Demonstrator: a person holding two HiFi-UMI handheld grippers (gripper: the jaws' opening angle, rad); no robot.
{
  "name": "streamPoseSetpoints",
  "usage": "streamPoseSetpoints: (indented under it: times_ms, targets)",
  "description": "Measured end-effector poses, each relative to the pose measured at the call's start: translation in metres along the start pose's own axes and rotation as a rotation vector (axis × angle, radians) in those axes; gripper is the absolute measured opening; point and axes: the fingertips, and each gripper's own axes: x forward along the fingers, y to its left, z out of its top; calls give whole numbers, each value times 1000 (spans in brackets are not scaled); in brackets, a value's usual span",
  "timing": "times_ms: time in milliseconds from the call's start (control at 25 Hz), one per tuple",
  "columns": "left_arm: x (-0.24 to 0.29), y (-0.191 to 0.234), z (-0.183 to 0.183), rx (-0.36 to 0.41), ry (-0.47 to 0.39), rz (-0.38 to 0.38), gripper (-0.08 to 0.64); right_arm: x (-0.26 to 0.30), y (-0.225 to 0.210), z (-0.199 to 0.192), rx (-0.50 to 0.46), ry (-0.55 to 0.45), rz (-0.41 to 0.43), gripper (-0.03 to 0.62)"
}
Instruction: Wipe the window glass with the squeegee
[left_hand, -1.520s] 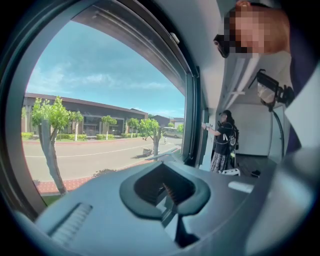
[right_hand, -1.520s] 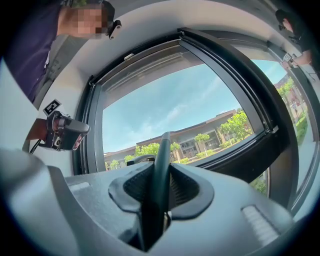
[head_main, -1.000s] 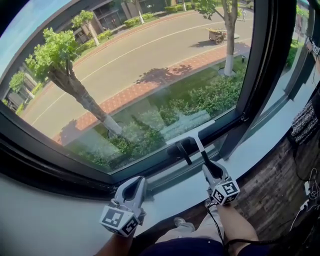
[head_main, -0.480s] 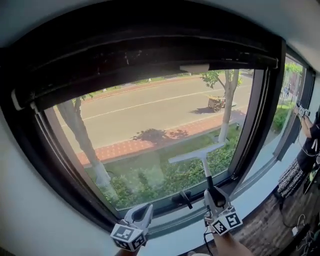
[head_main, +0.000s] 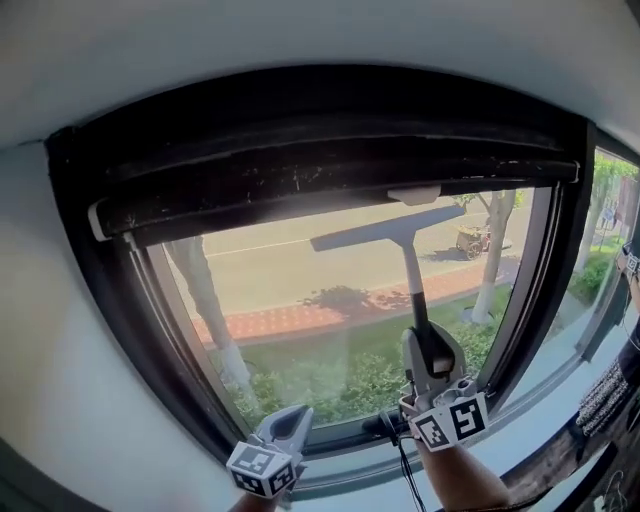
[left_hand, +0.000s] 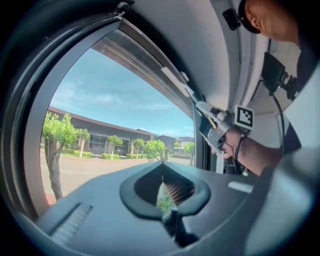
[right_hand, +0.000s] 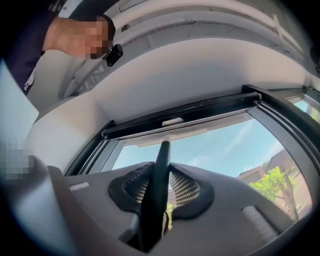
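Note:
The squeegee is raised against the window glass (head_main: 330, 310). Its pale blade (head_main: 388, 228) lies near the top of the pane, just under the dark upper frame. Its handle (head_main: 412, 290) runs down into my right gripper (head_main: 427, 345), which is shut on it. In the right gripper view the dark handle (right_hand: 159, 170) stands between the ribbed pads, and the blade (right_hand: 167, 135) shows at the top of the glass. My left gripper (head_main: 290, 420) hangs low by the bottom frame, shut and holding nothing. The left gripper view shows its jaws (left_hand: 169, 202) together, with the right gripper (left_hand: 218, 129) beyond.
A black window frame (head_main: 120, 300) surrounds the pane, with a dark rail (head_main: 330, 175) across the top. A black latch handle (head_main: 385, 425) sits on the bottom frame beside my right gripper. A second pane (head_main: 600, 230) and the sill (head_main: 530, 440) lie to the right.
My right gripper has carried the squeegee from the bottom of the glass up to its top edge. The head view has tilted upward. The left gripper stayed low and shut.

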Motion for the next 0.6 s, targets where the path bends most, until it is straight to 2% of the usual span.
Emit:
streamPoseSetpoints:
  times_ms: [120,200,400,600]
  targets:
    - [-4,13,17,53,-31,59,5,20,16,6,-53,-71,52,101]
    - [-5,17,23,88,-40,76,5,27,18,2,-53,-91,60,101]
    - [-23,29,30,113,-41,135,5,45,11,-2,2,-116,5,101]
    - [-17,30,58,130,-84,109,5,70,18,12,-6,-162,-27,101]
